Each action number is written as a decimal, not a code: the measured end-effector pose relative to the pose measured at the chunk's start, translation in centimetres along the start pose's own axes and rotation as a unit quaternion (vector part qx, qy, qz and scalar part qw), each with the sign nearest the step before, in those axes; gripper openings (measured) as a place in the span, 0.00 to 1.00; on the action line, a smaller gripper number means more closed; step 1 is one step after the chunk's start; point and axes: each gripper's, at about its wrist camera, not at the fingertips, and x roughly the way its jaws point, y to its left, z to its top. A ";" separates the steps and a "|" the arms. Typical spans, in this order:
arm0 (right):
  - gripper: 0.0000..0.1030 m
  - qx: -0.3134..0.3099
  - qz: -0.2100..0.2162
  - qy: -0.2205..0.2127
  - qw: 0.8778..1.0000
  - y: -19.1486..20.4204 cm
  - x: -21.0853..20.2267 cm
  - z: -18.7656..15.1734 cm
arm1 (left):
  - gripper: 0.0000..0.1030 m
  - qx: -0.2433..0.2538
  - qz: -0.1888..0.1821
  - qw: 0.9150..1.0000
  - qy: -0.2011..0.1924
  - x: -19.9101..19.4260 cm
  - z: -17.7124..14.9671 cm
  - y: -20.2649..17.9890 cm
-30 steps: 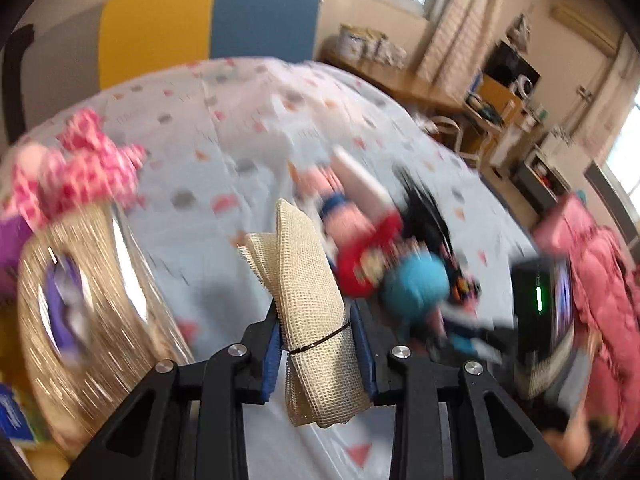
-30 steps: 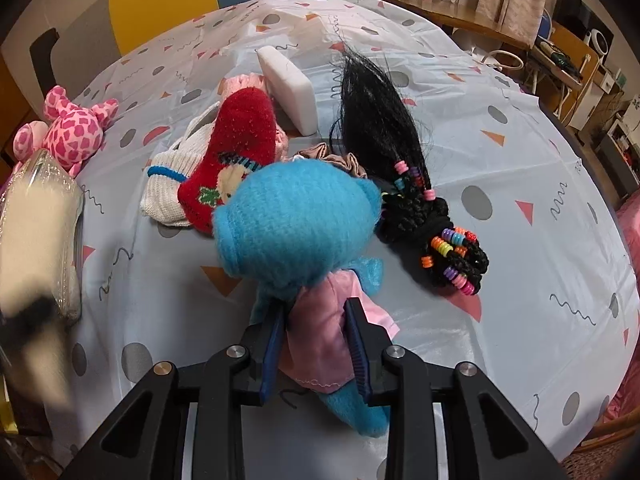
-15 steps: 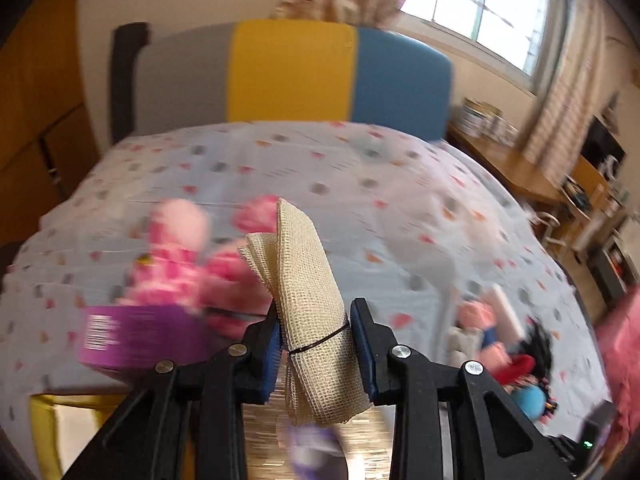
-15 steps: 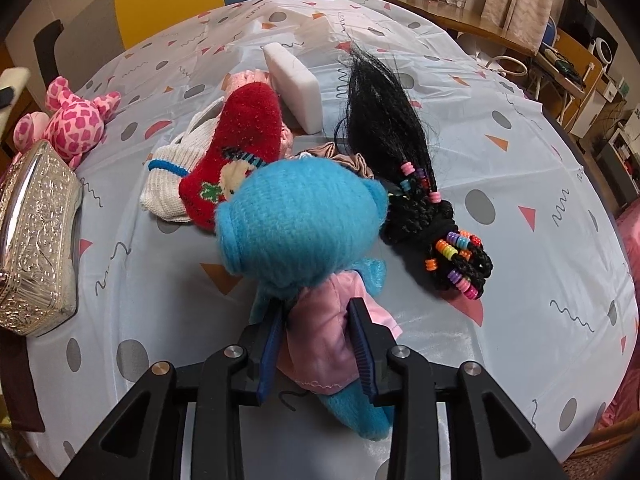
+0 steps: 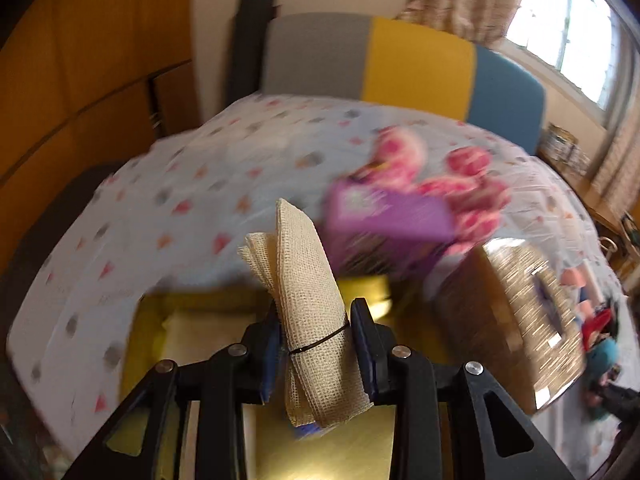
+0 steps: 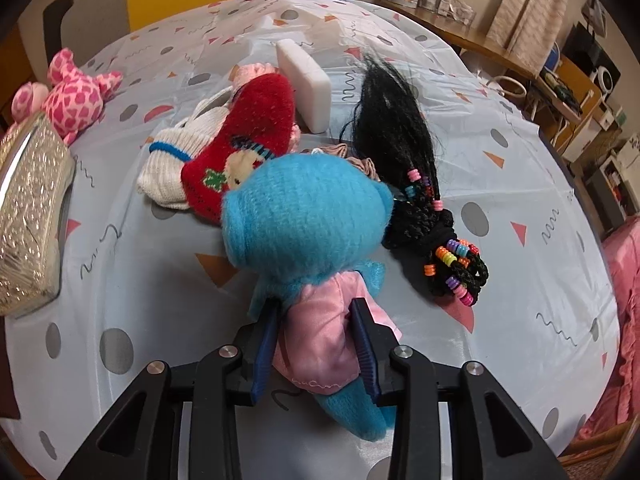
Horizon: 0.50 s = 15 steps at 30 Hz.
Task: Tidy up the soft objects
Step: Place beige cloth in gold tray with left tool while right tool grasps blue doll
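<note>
My left gripper [image 5: 316, 316] is shut on a rolled beige mesh cloth [image 5: 308, 280] tied with a black band, held above a yellow box [image 5: 192, 320] at the table's near edge. My right gripper [image 6: 316, 320] is shut on a blue plush doll [image 6: 304, 216] by its pink dress, over the table. A red sock [image 6: 248, 136], a white knitted sock [image 6: 180, 160], a white sponge [image 6: 304, 84], a black wig with coloured beads [image 6: 400, 152] and a pink spotted plush [image 6: 72, 96] lie beyond it.
A shiny silver tissue box [image 6: 28, 208] sits at the table's left; it also shows in the left wrist view [image 5: 516, 312], next to a purple packet [image 5: 388, 216]. A striped chair back [image 5: 400, 60] stands behind the patterned tablecloth [image 6: 520, 184].
My left gripper has swung left with the mesh cloth, from over the toys to above the yellow box. My right gripper with the blue doll has barely moved.
</note>
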 end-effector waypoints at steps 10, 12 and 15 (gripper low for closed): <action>0.34 -0.032 -0.022 0.005 0.999 1.1 0.1 -0.6 | 0.32 -0.056 0.041 0.997 0.042 -1.0 -9.7 7.2; 0.33 -0.039 -0.030 0.003 0.999 1.4 0.2 -0.7 | 0.34 -0.050 0.049 0.997 0.043 -1.3 -11.0 6.9; 0.30 -0.051 -0.044 0.000 0.998 2.0 0.2 -0.9 | 0.38 -0.048 0.058 0.996 0.043 -1.6 -12.5 6.4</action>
